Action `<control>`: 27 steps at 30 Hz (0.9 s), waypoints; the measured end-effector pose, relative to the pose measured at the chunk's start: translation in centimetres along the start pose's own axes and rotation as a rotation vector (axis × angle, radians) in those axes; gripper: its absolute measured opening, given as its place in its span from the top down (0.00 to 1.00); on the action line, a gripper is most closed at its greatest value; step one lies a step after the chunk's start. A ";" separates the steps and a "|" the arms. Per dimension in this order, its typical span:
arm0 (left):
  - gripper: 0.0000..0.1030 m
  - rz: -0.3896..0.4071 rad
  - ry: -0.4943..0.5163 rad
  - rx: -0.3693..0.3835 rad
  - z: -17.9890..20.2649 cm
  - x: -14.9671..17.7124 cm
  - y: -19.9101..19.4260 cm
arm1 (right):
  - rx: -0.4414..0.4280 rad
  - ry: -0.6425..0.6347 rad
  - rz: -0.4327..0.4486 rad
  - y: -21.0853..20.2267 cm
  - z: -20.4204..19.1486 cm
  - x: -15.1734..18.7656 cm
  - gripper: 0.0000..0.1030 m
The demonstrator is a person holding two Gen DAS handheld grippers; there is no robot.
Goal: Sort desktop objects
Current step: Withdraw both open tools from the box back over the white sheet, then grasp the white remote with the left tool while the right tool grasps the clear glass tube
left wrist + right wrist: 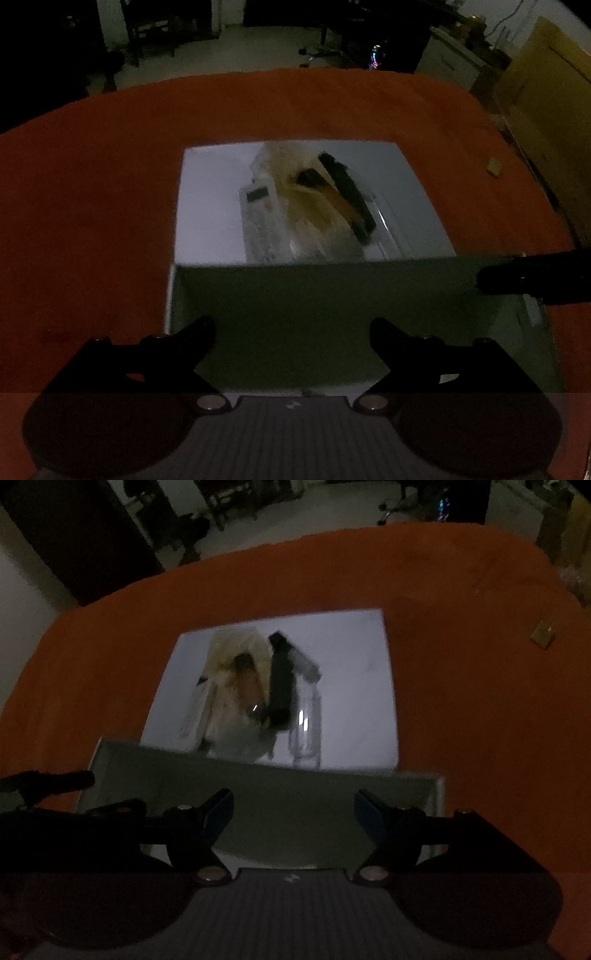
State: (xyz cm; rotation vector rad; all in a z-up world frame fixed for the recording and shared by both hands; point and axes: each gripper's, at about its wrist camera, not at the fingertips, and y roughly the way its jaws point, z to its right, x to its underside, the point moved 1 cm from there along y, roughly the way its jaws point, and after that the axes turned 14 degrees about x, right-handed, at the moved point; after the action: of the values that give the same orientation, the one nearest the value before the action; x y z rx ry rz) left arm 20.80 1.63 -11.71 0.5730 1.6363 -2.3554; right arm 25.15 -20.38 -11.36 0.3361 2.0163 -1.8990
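Closest to me, the left gripper [291,332] hangs over the near wall of a white box [207,206], its two dark fingers spread wide with nothing between them. The right gripper [293,812] is beside it, also pointing down at the box, its jaws parted and empty; blue pads line the inner faces of its fingertips [371,818]. Each tool shows at the edge of the other's view: a dark finger of the right one pokes in from the right side over the box rim, and a dark finger of the left one pokes in from the left.

The box sits on an orange tablecloth [92,192], and its near wall stands up in shadow, hiding part of the floor inside. Beyond that wall the task's things lie together on the pale bottom: a white remote control [258,214] with a small display window, a cream-coloured bundle [306,206] with a brown patch lying partly over it, a long black object [351,195] slanted across the pile, and a clear glass [306,723] lying on its side just beside the black one. The pile is blurred and dim, so I cannot name the bundle further.

Farther out, a small tan block [494,167] rests alone on the cloth, well apart from the box. Past the table edge the room is dark, with a pale floor and furniture shapes.
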 end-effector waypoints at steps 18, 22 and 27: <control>0.09 0.025 -0.119 -0.068 -3.1 -6.7 3.0 | -0.012 0.051 0.022 3.9 -0.4 -7.4 0.27; 0.09 0.022 -0.132 -0.063 -3.4 -7.7 4.2 | -0.024 0.061 -0.002 5.3 -0.4 -8.3 0.26; 0.09 -0.002 -0.130 -0.089 -4.4 -8.6 6.3 | -0.041 0.038 -0.045 7.5 -0.4 -8.9 0.23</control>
State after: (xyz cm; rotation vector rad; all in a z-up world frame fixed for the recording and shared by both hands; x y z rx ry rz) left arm 31.81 3.10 -14.65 0.3931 1.6742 -2.2560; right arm 36.23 -18.84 -14.59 0.3218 2.1015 -1.8881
